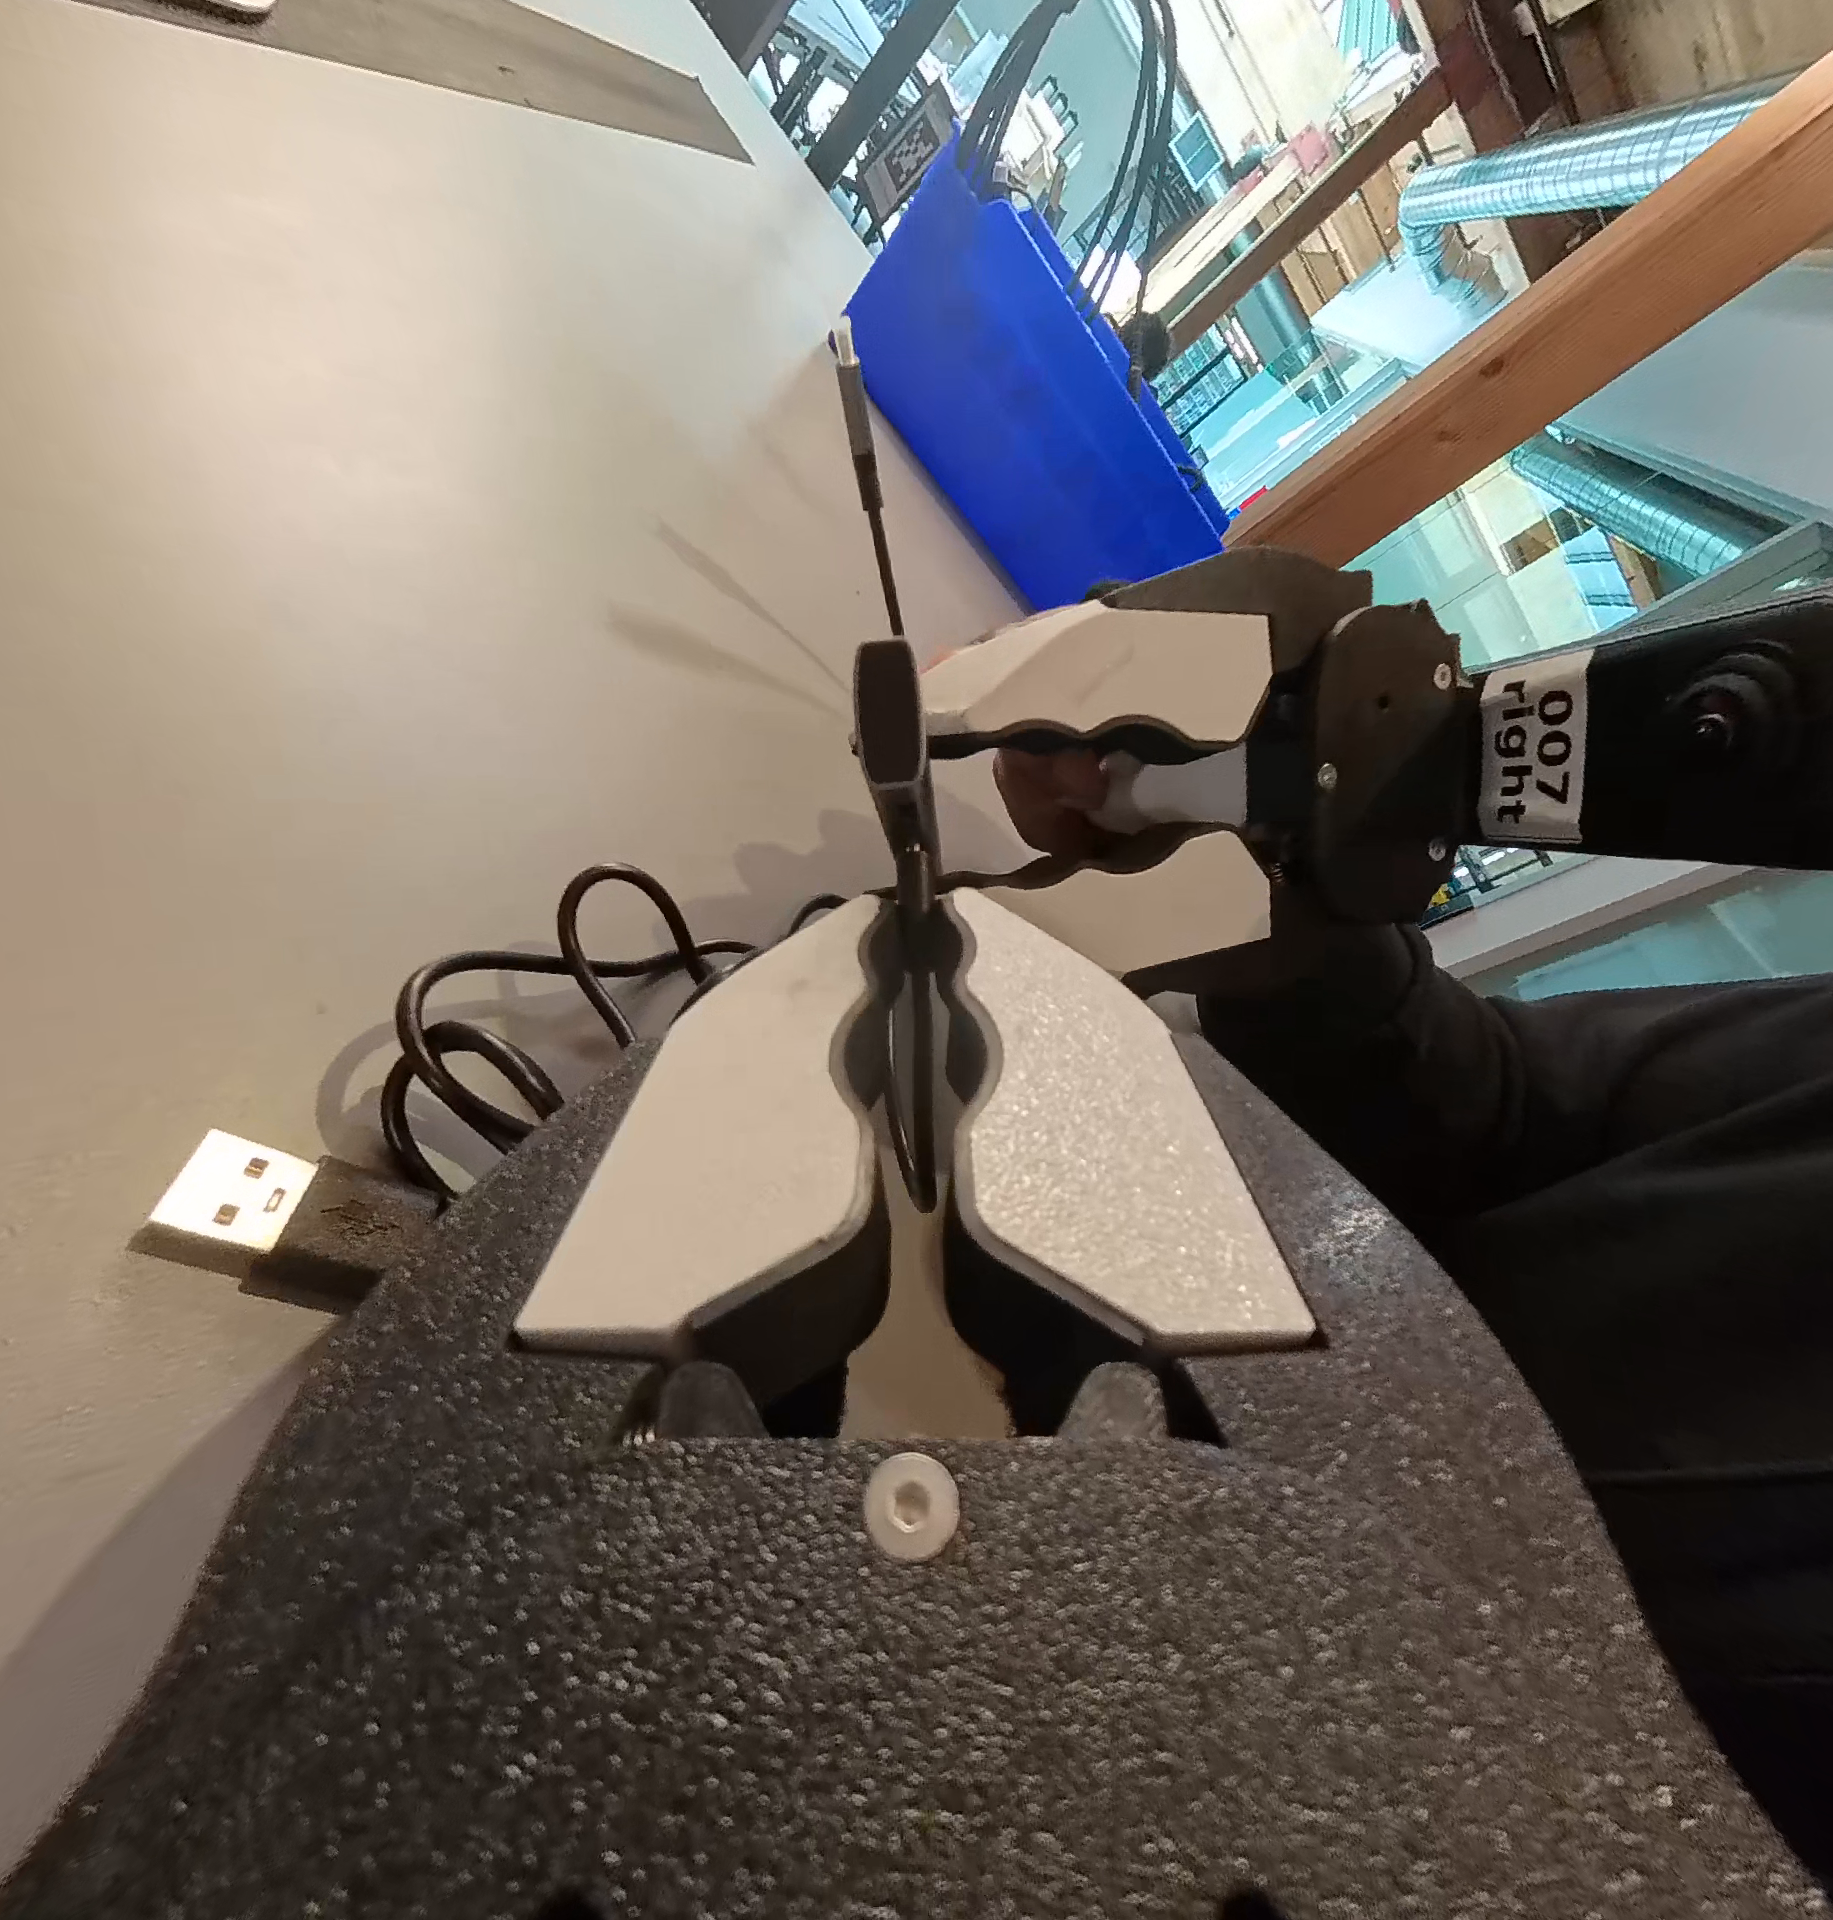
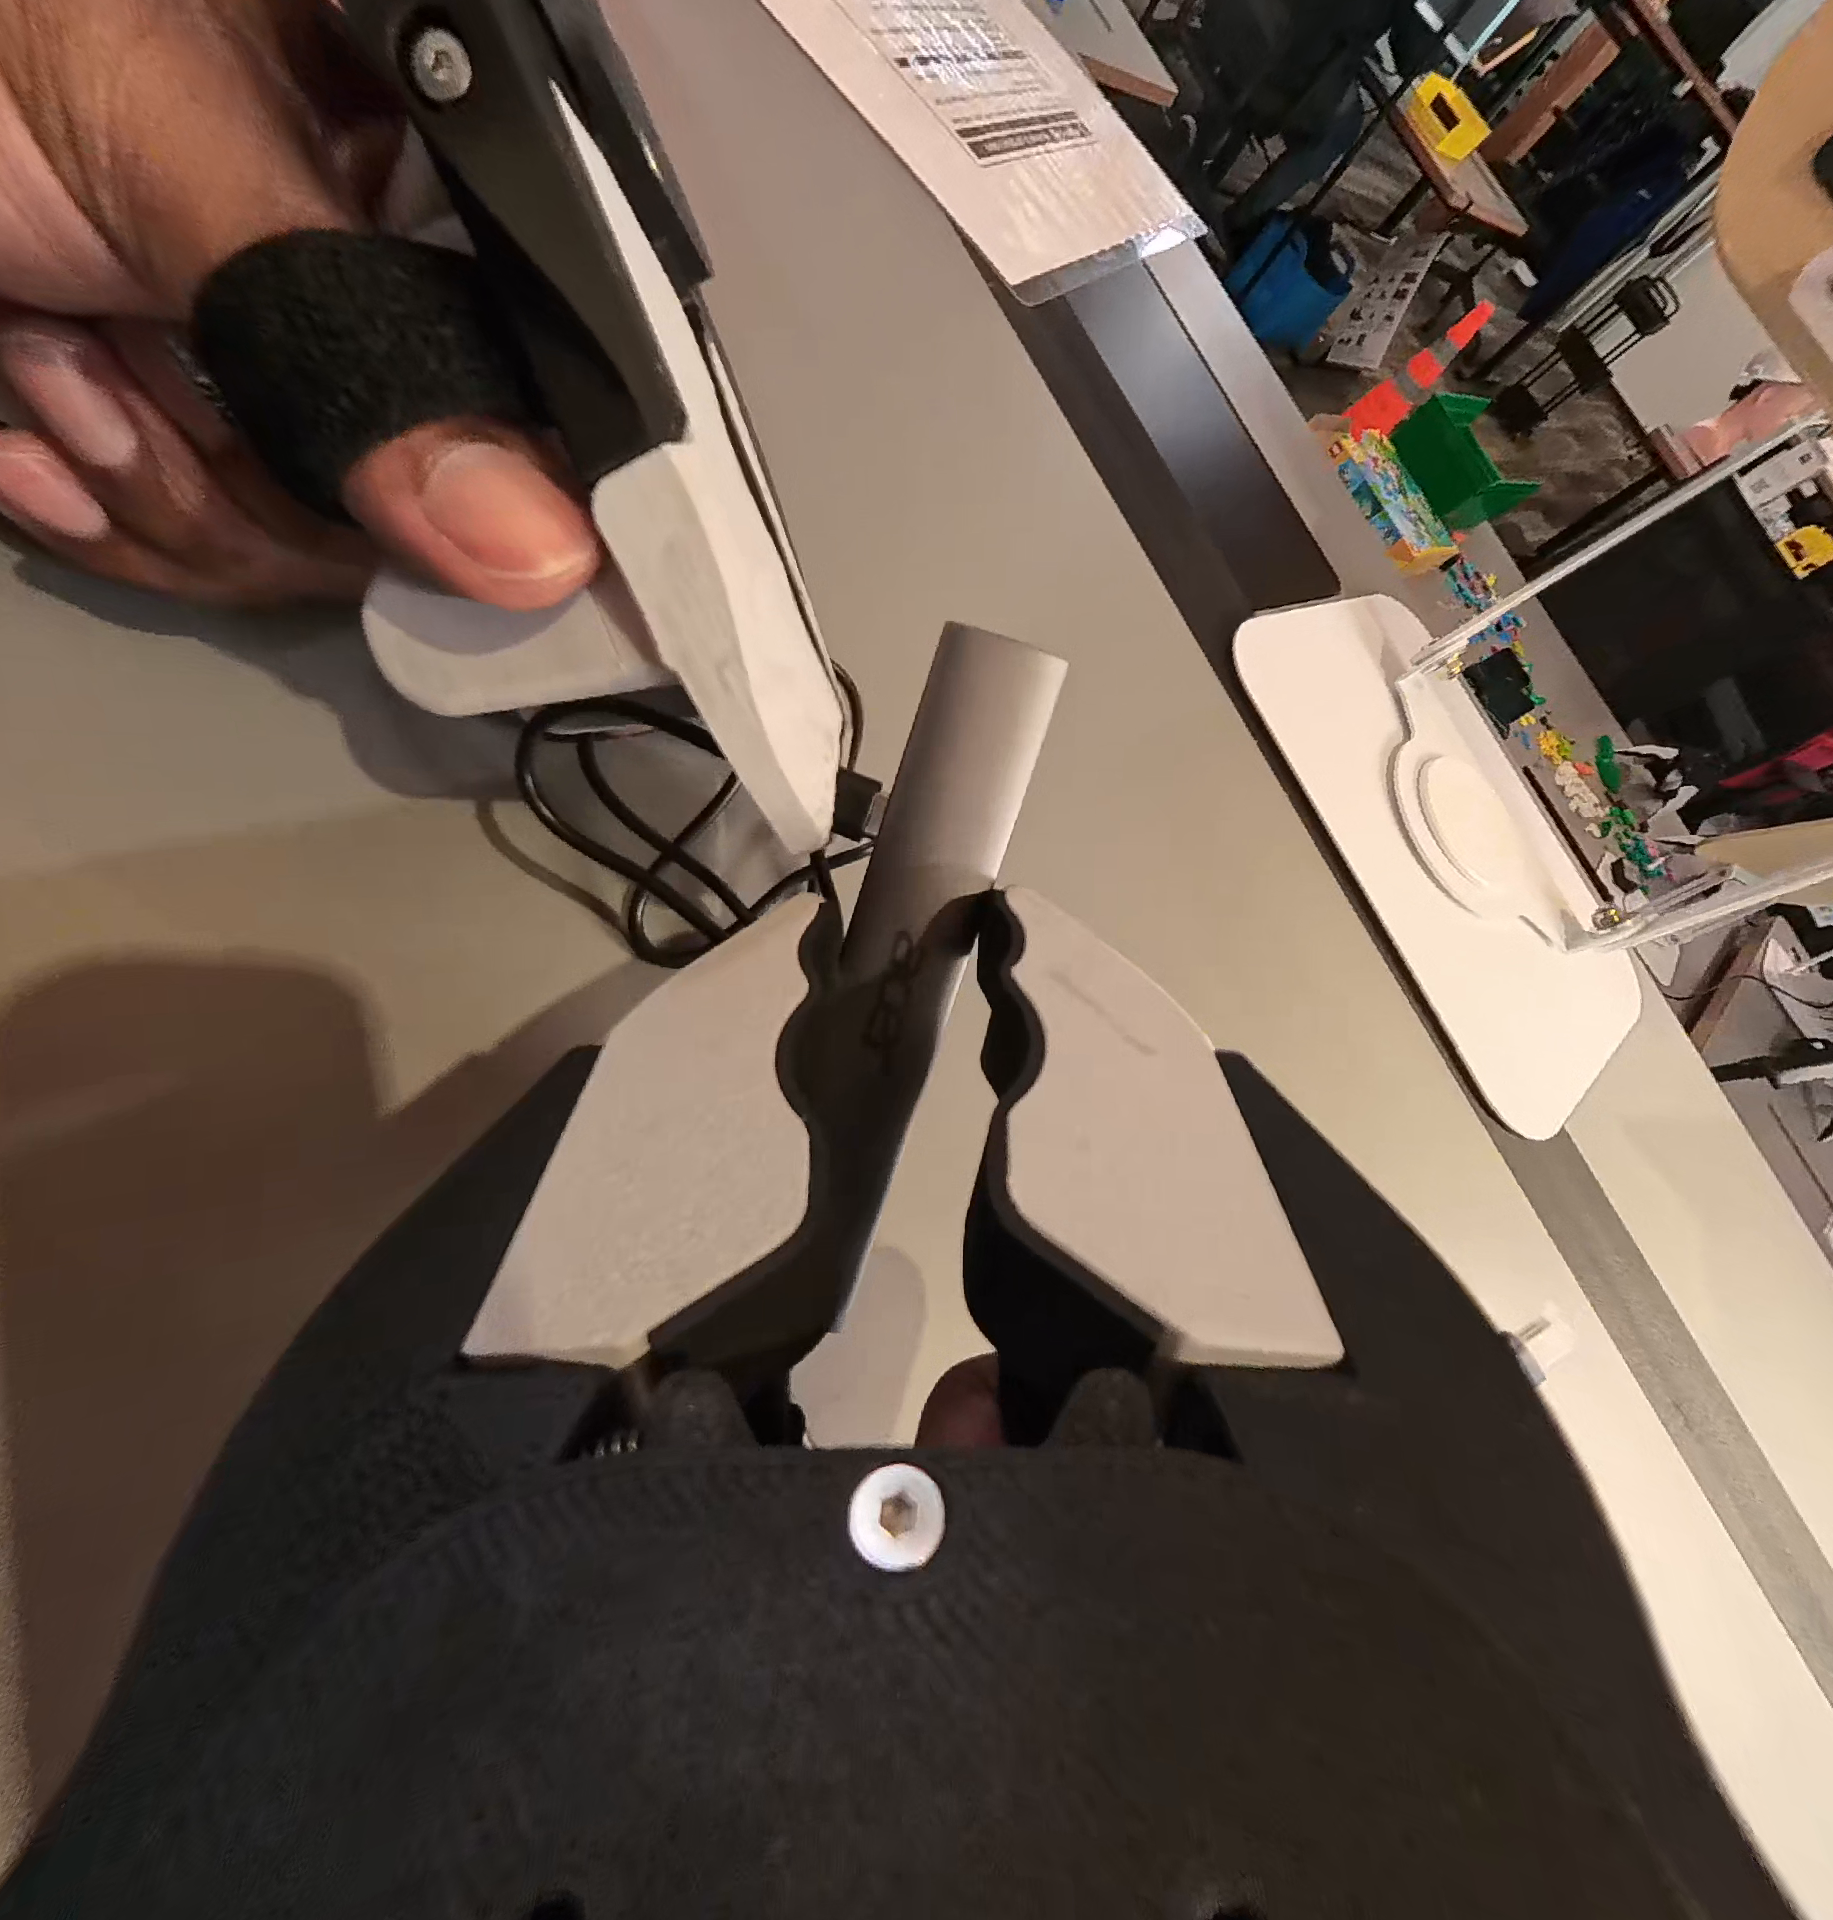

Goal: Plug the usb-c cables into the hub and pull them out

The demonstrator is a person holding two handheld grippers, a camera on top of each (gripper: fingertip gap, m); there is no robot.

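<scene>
Count: two grippers [image 1: 917, 914] [image 2: 901, 914]; one hub [image 2: 953, 790]; one blue bin [image 1: 1026, 405], 1 o'clock; one USB-A plug [image 1: 231, 1210], 9 o'clock.

The hub's [image 2: 953, 800] lower end is hidden between the right gripper's [image 2: 907, 914] fingers. The cable [image 1: 917, 1091] runs down out of sight inside the left gripper [image 1: 917, 914]. Whether its plug [image 2: 858, 808] sits fully in the hub cannot be told.

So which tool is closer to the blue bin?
Right. The right tool, clamped on the hub, sits just in front of the blue bin. The left tool, gripping the cable, is farther back.
</scene>
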